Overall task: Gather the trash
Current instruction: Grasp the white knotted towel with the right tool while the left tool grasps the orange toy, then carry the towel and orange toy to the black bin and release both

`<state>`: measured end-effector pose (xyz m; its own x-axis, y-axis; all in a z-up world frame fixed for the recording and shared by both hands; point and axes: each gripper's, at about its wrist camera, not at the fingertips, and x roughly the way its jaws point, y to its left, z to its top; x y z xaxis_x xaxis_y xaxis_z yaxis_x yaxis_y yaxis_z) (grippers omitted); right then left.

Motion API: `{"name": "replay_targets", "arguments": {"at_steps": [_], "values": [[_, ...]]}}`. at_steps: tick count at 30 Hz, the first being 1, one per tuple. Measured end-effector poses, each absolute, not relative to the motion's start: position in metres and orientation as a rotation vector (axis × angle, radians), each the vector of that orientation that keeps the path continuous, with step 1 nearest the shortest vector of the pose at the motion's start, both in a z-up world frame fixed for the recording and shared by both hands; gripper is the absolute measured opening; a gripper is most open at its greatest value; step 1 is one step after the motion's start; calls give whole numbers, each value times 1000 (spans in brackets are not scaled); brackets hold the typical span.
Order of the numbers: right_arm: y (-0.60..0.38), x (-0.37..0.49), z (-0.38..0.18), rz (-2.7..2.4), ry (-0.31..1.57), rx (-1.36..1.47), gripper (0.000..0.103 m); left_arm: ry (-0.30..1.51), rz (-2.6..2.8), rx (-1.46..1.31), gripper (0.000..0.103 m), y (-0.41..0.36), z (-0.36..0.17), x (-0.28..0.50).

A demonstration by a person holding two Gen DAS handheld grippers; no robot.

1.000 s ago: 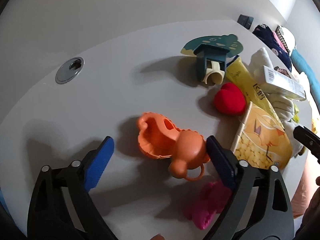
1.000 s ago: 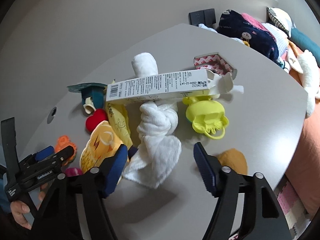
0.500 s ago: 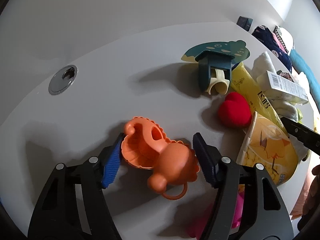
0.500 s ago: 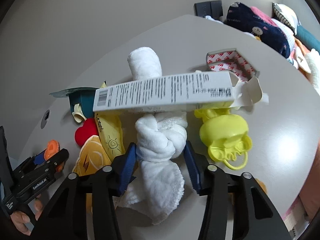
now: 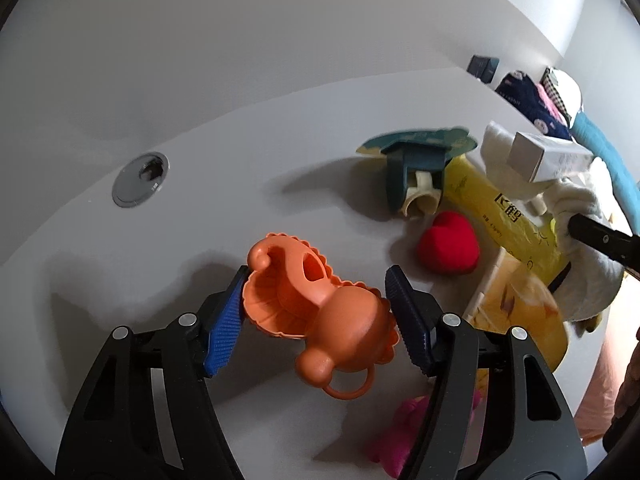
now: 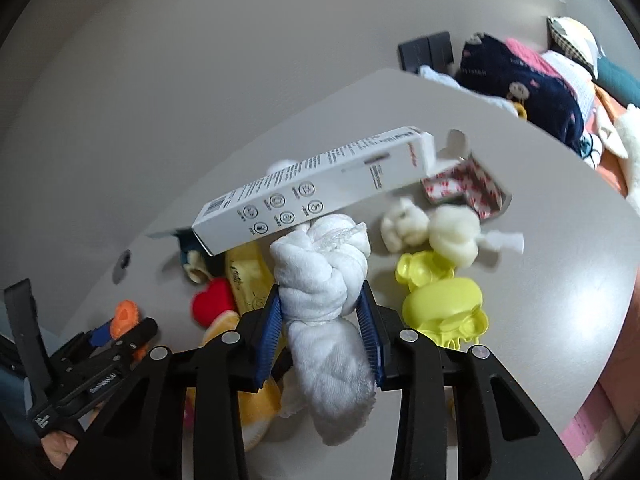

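Note:
My left gripper (image 5: 316, 320) is shut on an orange shell-shaped plastic toy (image 5: 320, 312), its blue pads pressed on both sides; this gripper also shows in the right wrist view (image 6: 116, 332). My right gripper (image 6: 320, 316) is shut on a knotted white towel (image 6: 324, 288) and holds it raised. A long white printed carton (image 6: 316, 192) rests tilted on top of the towel. In the left wrist view the towel (image 5: 580, 216) and carton (image 5: 548, 156) are at the far right.
On the grey table (image 5: 200, 240) lie a red heart (image 5: 448, 248), yellow packets (image 5: 496, 204), a teal holder (image 5: 416, 168), a pink toy (image 5: 404, 432), a yellow toy (image 6: 444, 300), cotton balls (image 6: 432, 228) and a red-patterned box (image 6: 464, 192). A cable grommet (image 5: 140, 180) sits left. Clothes (image 6: 532, 76) pile beyond.
My left gripper has closed from open onto the orange toy. My right gripper has moved forward, closed on the towel knot and lifted it, tipping the white carton.

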<state>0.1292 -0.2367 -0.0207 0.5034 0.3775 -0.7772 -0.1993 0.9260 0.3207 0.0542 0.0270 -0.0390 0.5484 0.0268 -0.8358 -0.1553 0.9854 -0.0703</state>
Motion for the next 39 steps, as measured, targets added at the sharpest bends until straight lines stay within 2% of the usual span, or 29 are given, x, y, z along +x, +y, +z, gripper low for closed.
{"name": "replay_targets", "arguments": {"at_steps": [10,20,39], "values": [[-247,112,21,370,888,219,39,903,92,-130,66,22,-5,34],[-287,73,46,333,827,245,39,857,23,-83,66,-20,20,23],[-432,-50,57,118,787,304,39,846,-339,82,66,-193,33,-29]]}}
